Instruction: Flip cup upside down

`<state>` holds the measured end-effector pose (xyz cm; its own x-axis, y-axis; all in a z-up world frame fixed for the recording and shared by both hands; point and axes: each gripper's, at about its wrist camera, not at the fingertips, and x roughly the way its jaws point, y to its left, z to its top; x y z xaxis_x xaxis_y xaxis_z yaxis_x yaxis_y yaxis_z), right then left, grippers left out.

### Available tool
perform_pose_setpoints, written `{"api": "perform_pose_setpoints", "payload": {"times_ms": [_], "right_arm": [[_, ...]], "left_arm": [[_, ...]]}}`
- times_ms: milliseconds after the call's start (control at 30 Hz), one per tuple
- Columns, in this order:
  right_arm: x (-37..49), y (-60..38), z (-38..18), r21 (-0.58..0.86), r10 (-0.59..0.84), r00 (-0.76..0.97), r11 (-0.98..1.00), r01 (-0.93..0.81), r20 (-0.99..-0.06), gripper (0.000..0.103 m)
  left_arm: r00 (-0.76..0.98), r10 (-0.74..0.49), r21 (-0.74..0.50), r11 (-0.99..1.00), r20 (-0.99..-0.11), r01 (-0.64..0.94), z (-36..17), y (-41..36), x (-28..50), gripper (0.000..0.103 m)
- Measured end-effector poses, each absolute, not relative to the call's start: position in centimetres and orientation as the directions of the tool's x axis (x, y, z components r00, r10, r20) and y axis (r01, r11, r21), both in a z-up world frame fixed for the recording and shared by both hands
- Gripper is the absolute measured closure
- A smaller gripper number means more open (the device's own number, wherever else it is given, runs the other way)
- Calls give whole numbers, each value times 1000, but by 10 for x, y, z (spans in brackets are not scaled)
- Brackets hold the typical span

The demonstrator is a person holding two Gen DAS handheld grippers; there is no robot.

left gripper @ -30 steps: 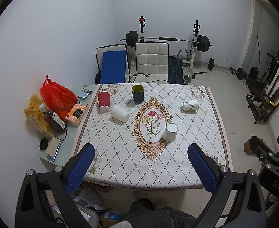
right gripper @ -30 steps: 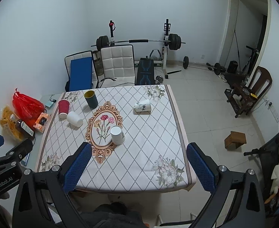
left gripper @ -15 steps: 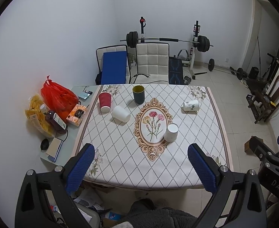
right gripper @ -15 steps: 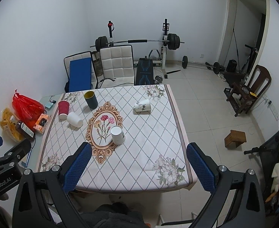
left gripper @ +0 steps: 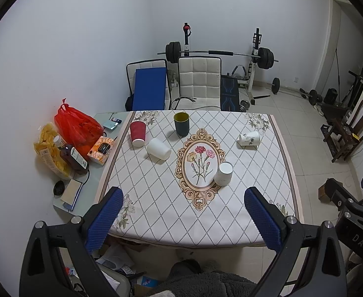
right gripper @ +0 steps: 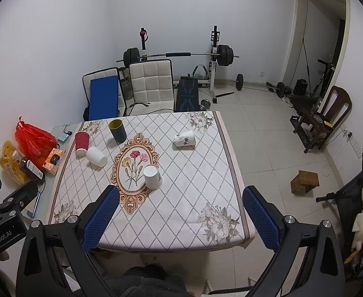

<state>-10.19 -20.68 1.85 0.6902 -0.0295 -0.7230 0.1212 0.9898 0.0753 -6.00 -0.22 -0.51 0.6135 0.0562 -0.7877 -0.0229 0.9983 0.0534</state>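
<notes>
Several cups sit on the patterned tablecloth [left gripper: 161, 198]. A dark green cup [left gripper: 181, 123] [right gripper: 117, 130] stands upright at the back. A red cup [left gripper: 137, 133] [right gripper: 82, 139] stands upside down at the back left. A plain white cup [left gripper: 158, 149] [right gripper: 96, 156] lies on its side beside it. A printed white cup [left gripper: 249, 138] [right gripper: 185, 138] lies on its side at the right. A white cup [left gripper: 223, 173] [right gripper: 152, 176] stands upside down near the floral oval. My left gripper [left gripper: 182, 219] and right gripper [right gripper: 180, 219] are open, empty, high above the table's near edge.
A glass side table [left gripper: 92, 180] at the left holds a red bag [left gripper: 76, 130], snacks, a bottle, a tissue box and a phone. Two chairs [left gripper: 198, 81] and a barbell rack [left gripper: 255, 57] stand behind the table. A wooden chair [right gripper: 322, 121] and stool [right gripper: 304, 181] stand at the right.
Both views have shifted very slightly; the table and cups sit a touch lower and closer. No cup has moved and both grippers stay open.
</notes>
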Motion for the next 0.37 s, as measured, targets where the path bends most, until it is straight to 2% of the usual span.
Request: {"api": "perform_pose_setpoints", "payload": {"times_ms": [367], "right_arm": [[-98, -210, 17, 75, -30, 689, 990, 123, -724, 2]], "left_arm": [[615, 59, 58, 998, -786, -22, -4, -3, -60, 3]]}}
